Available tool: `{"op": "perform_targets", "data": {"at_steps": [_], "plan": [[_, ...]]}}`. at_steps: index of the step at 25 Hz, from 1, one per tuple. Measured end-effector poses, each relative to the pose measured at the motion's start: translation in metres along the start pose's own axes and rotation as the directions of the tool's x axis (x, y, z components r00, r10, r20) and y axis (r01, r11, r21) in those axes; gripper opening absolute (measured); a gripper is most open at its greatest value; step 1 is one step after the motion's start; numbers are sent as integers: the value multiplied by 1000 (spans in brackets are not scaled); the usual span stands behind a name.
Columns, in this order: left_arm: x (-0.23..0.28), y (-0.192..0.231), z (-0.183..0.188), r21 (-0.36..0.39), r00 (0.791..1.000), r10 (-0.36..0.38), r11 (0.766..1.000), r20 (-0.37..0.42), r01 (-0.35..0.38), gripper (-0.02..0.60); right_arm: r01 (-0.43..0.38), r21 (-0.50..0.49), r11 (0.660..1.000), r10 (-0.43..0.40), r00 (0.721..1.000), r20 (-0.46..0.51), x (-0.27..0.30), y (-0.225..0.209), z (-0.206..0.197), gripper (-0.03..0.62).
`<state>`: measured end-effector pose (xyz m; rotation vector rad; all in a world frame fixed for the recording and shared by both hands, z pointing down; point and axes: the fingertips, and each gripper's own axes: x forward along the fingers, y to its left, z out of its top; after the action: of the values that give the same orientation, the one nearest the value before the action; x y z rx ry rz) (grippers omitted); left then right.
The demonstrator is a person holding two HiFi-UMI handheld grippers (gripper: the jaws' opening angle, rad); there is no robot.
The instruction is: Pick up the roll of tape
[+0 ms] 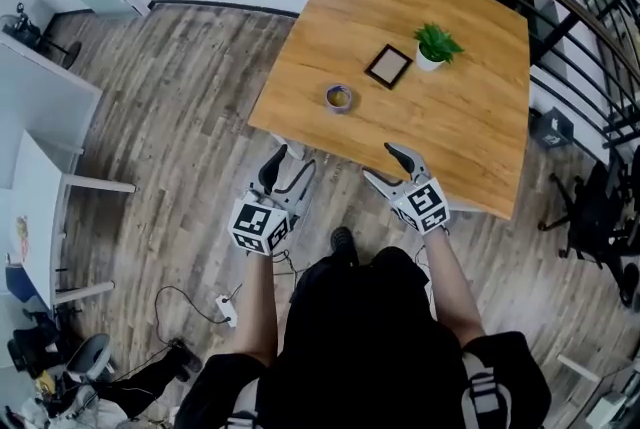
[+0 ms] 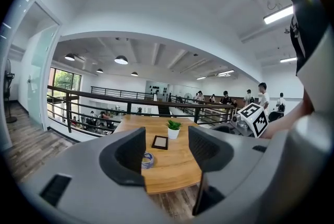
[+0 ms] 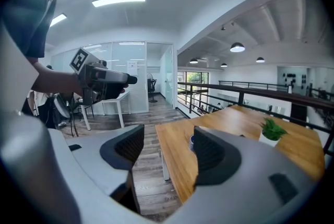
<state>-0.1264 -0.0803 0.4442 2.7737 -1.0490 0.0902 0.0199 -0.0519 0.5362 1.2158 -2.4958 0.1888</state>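
The left gripper [image 1: 290, 165] and right gripper [image 1: 384, 164] hover short of the worktop [image 1: 470, 122], jaws wide and empty. The roll of tape [image 1: 339, 98] lies near the worktop's front edge, probably for easy reach.

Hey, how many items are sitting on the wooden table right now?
3: the roll of tape near the front edge, the picture frame behind it, the potted plant right of that.

Bare tabletop [image 1: 470, 117] surrounds the tape roll [image 1: 339, 97]; frame [image 1: 388, 66] and potted plant [image 1: 435, 46] stand beyond
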Motion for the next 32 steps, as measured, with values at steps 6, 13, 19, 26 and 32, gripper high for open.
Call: {"op": "perform_targets", "data": {"at_steps": [6, 13, 19, 26, 32], "plan": [[0, 11, 1, 2, 1000, -3, 1000, -18, 3, 258, -8, 38, 999, 8, 1000, -6, 12, 2, -2, 307], [12, 29, -4, -8, 998, 32, 999, -45, -32, 258, -48, 85, 995, 48, 999, 2, 34, -17, -3, 307], [41, 41, 0, -13, 995, 80, 997, -66, -81, 258, -103, 83, 991, 105, 994, -14, 55, -45, -3, 307], [80, 58, 7, 7, 988, 135, 991, -78, -134, 258, -166, 94, 982, 169, 985, -28, 82, -82, -7, 304], [103, 62, 1, -2, 979, 180, 984, -100, -181, 258, -236, 90, 968, 241, 969, -48, 101, -99, -17, 300]]}}
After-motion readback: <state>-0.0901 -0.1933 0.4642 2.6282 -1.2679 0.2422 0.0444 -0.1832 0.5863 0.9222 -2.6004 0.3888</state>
